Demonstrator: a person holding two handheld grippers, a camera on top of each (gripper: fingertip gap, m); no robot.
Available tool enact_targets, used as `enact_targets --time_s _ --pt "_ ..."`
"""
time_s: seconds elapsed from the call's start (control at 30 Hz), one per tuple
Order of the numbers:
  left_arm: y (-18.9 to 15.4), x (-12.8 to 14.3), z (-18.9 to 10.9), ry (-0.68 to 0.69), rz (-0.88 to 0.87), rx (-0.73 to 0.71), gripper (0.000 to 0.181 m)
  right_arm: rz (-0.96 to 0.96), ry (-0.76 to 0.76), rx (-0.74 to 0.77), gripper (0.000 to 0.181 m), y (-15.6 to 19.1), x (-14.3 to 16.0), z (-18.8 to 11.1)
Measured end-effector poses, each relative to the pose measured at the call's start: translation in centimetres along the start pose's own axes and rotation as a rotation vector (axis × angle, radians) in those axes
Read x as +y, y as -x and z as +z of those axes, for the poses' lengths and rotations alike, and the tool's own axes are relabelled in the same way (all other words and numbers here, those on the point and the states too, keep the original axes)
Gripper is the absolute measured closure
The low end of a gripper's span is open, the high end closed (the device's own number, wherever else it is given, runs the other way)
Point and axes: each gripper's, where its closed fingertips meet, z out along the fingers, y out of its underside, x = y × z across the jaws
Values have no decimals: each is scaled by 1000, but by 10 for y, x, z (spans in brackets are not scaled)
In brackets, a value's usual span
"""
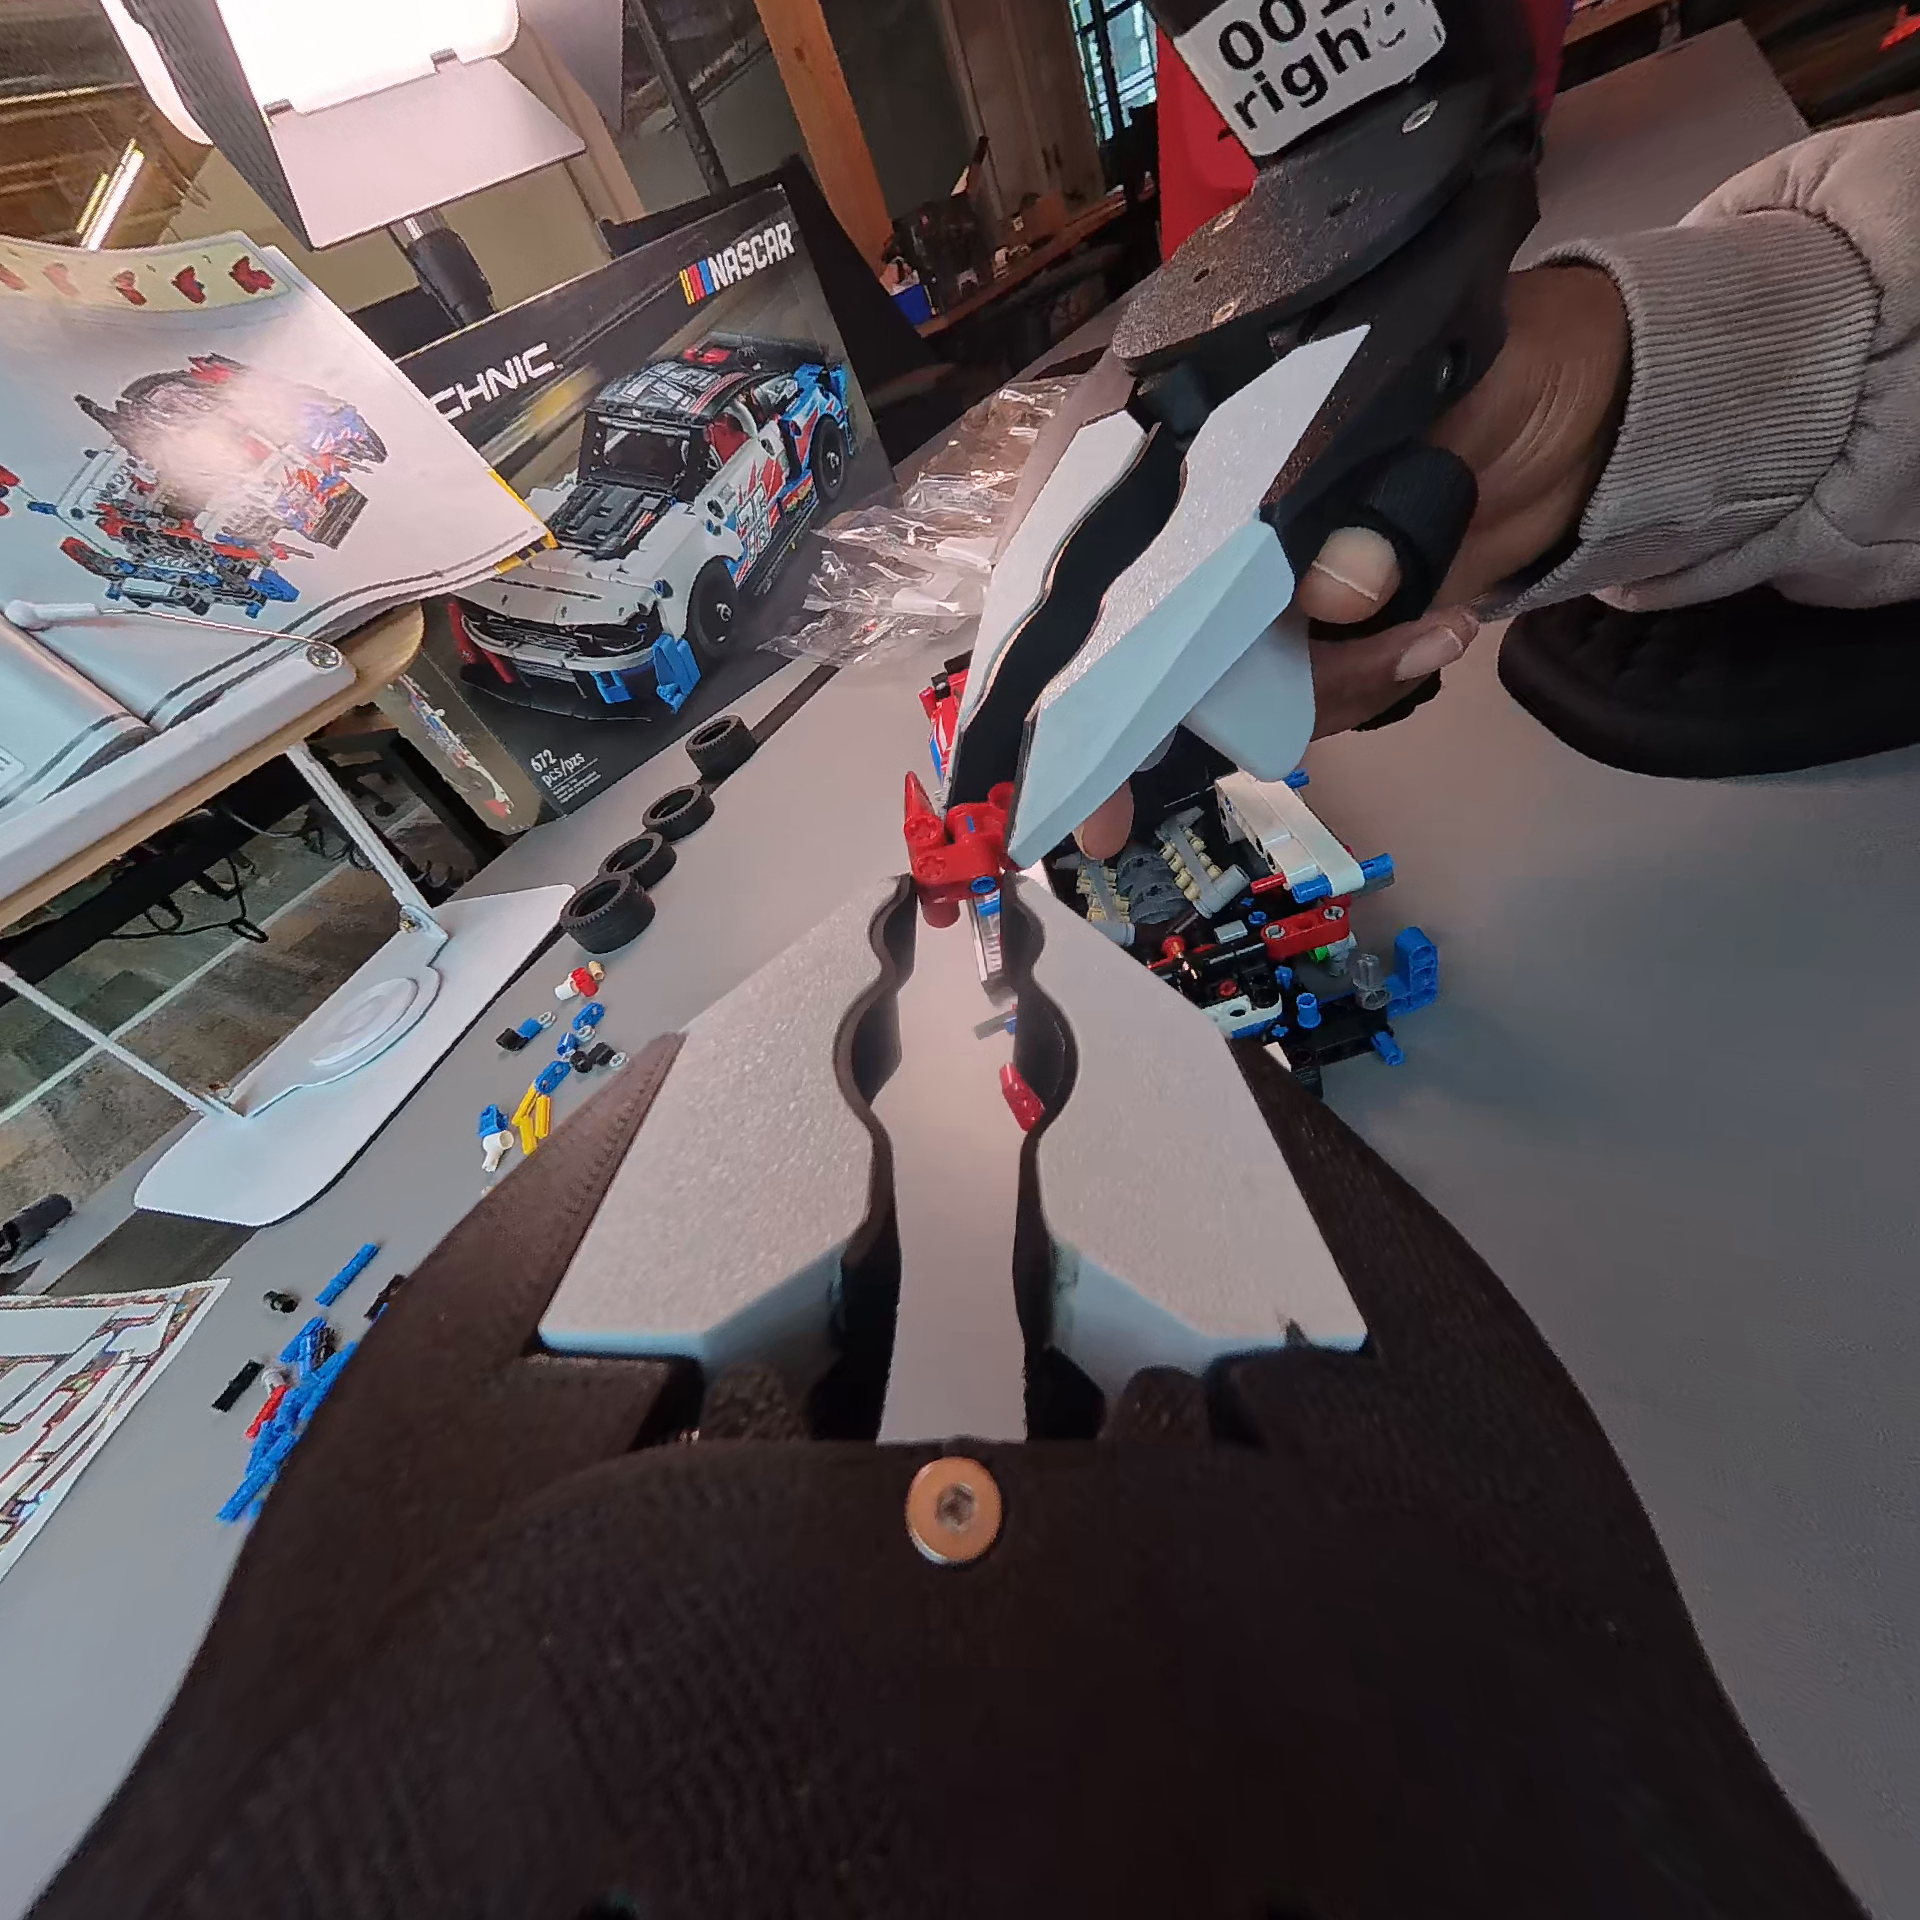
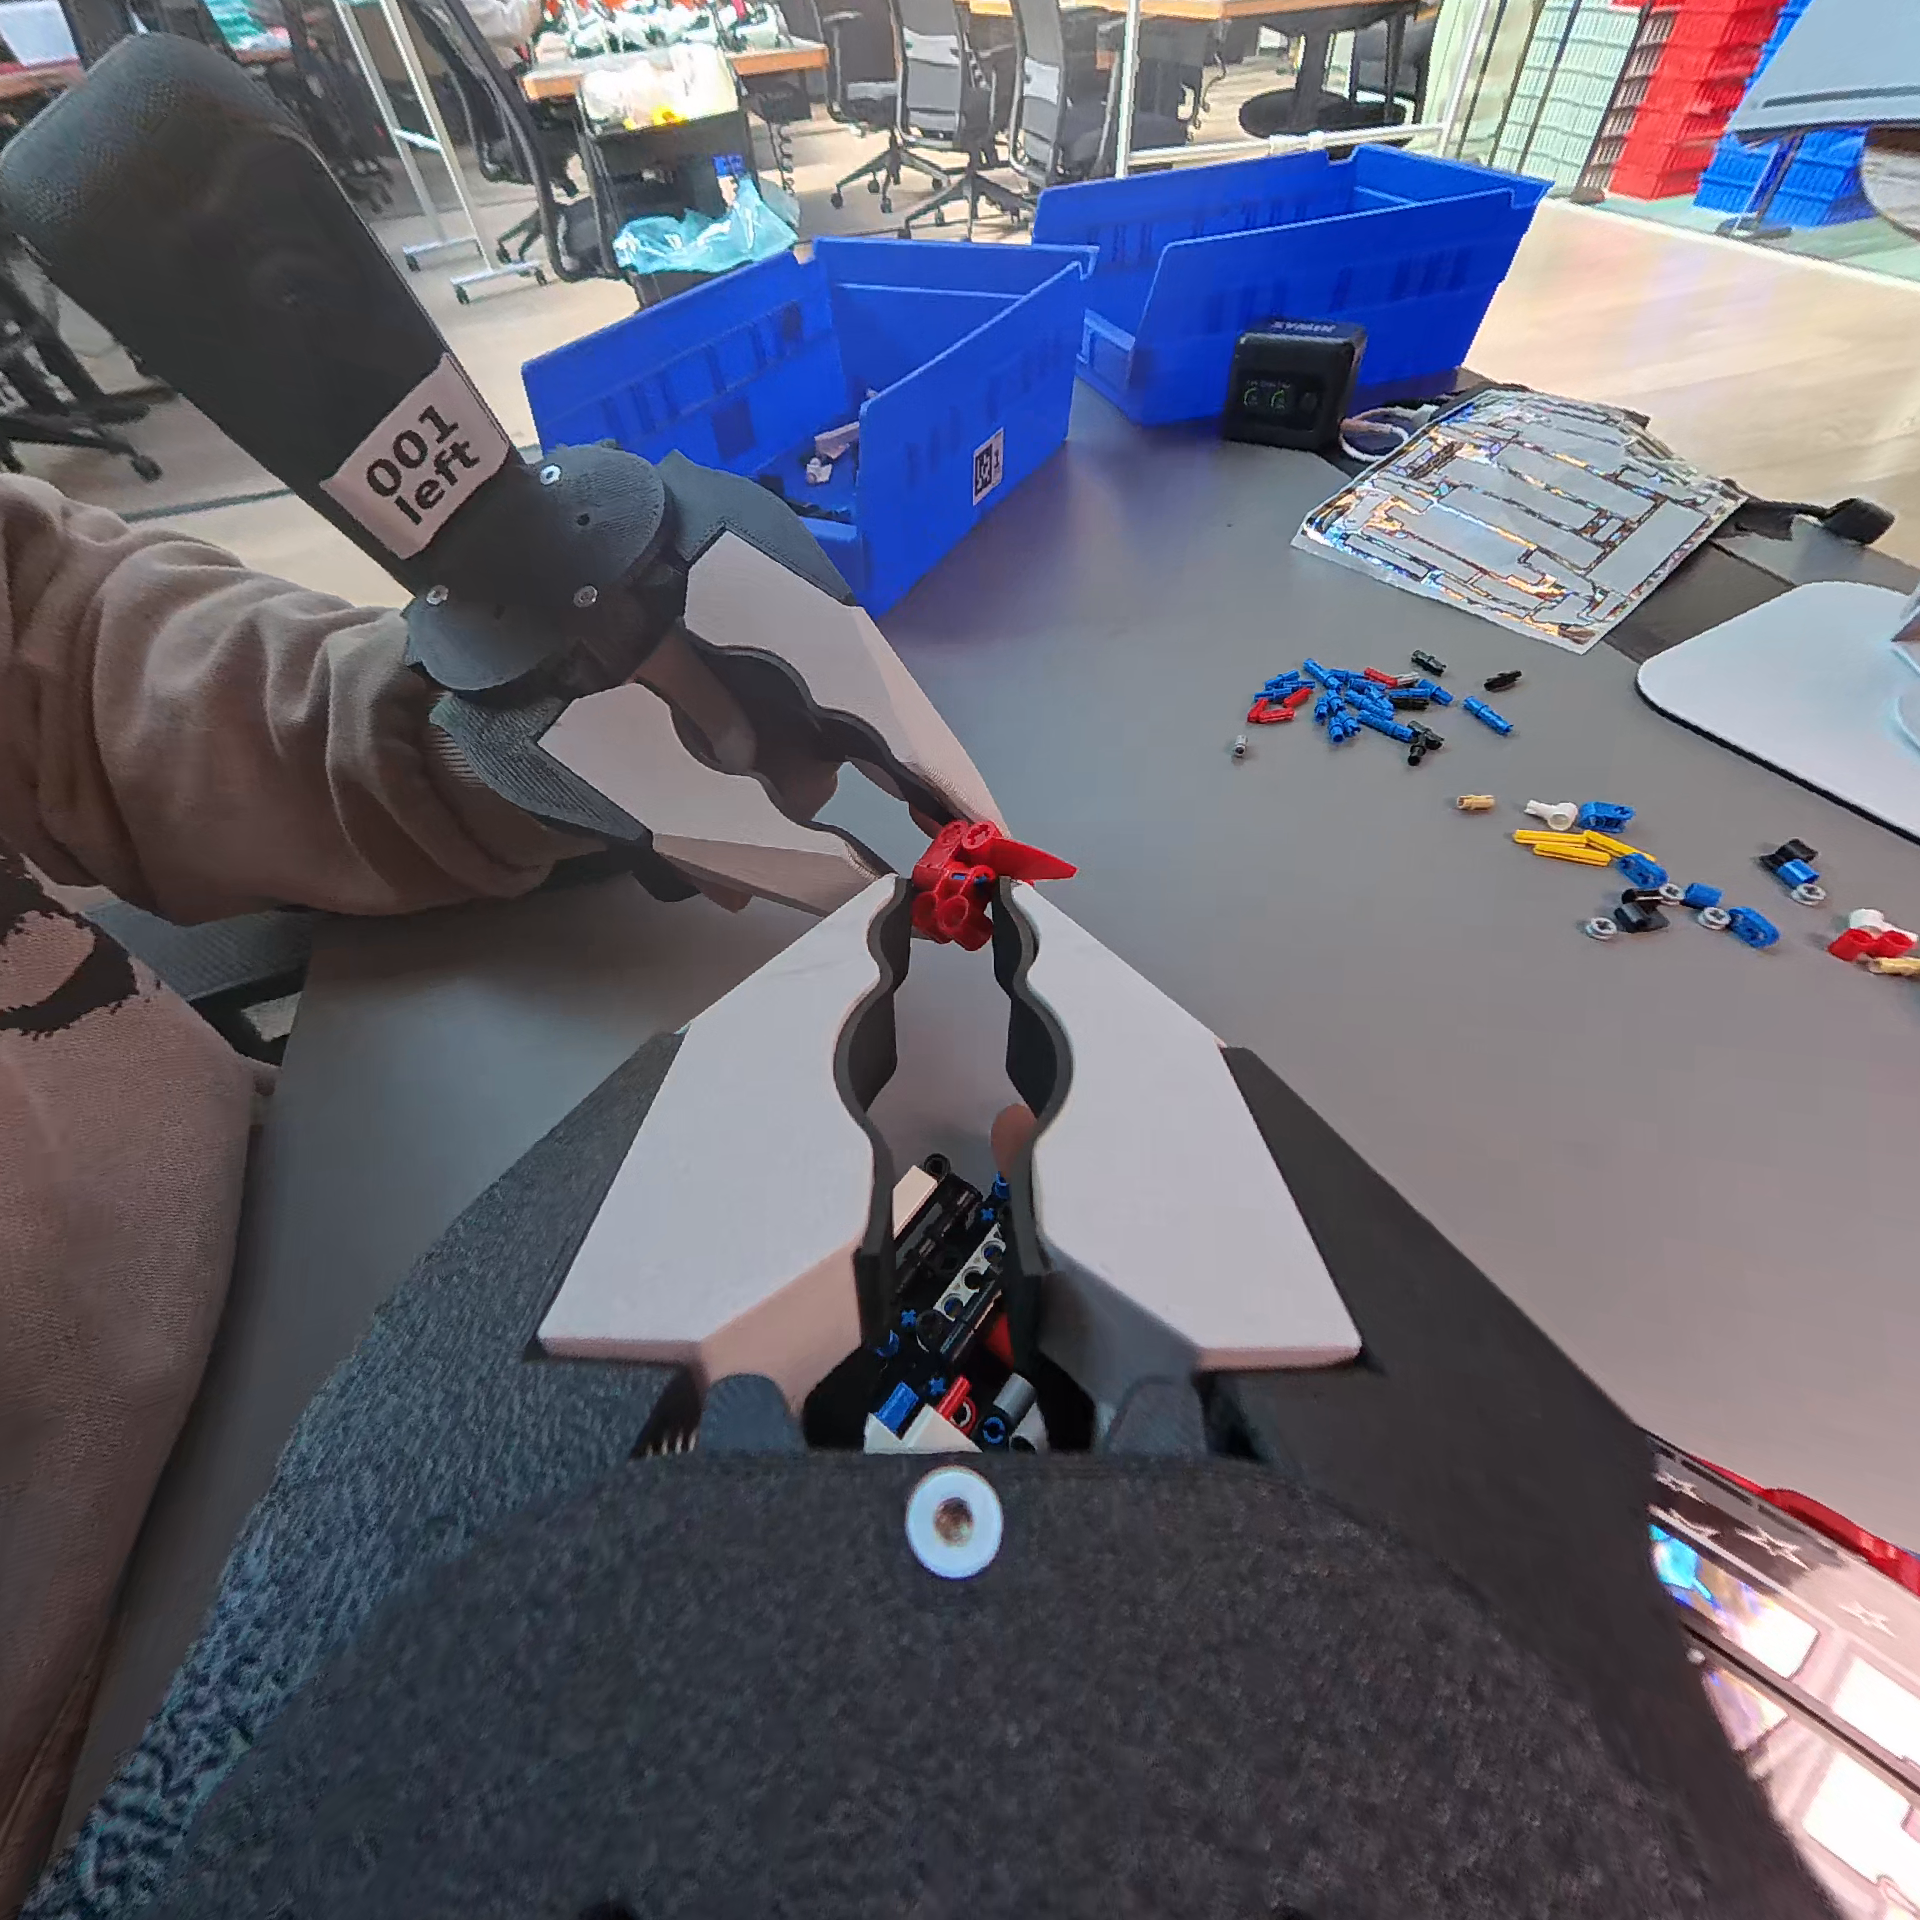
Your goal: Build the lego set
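Your 2 grippers meet tip to tip above the grey table [image 2: 1299, 1039], both on the same small red lego assembly [image 1: 956, 836]. Your left gripper [image 1: 961, 883] comes at it from below in its own view: the 2 pale fingers converge and pinch the lower end of the red piece, with a thin black and white strip hanging down in the gap between them. Your right gripper [image 1: 982, 821] reaches in from the upper right, its fingers pressed together on the upper side of the same piece, and your fingertip rests just under its tip.

From the right wrist view, the red assembly [image 2: 961, 878] sits right at the tips of the right gripper [image 2: 951, 894], clamped there, with a pointed red fin sticking out toward the right. The left gripper [image 2: 914, 831] comes in from the left and closes on the piece's far side.

The partly built car chassis [image 1: 1278, 935] lies on the table just beyond and to the right of the pinch point, under your right hand [image 1: 1455, 520]. 4 black tyres [image 1: 655, 842] stand in a row to the left, near the set's box [image 1: 665, 499] and the open instruction booklet [image 1: 208, 457] on its stand. Loose blue, yellow and black pins [image 2: 1361, 701] are scattered well apart from the grippers, with 2 blue bins [image 2: 935, 343] and a sticker sheet [image 2: 1507, 509] farther back.
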Motion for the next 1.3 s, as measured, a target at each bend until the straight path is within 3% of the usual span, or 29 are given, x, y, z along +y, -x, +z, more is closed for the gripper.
enact_targets --time_s 0.37,0.67,0.83,0.97,1.13,1.3 --pt "-9 -7 -1 -62 -55 84 168 -48 -22 -68 169 6 1 -10" --pt "1 -8 -5 -93 -133 85 181 -51 -42 -107 170 8 2 -18" --pt "-8 -8 -9 -106 -363 292 157 -95 -21 -155 171 14 8 -22" --pt "-24 -2 -10 -77 -410 425 149 -133 24 -230 174 27 17 -23" --pt "-51 6 -12 -2 -443 577 152 -177 86 -258 174 34 27 -20" --pt "-52 10 -8 33 -445 552 165 -169 116 -247 174 31 32 -17"
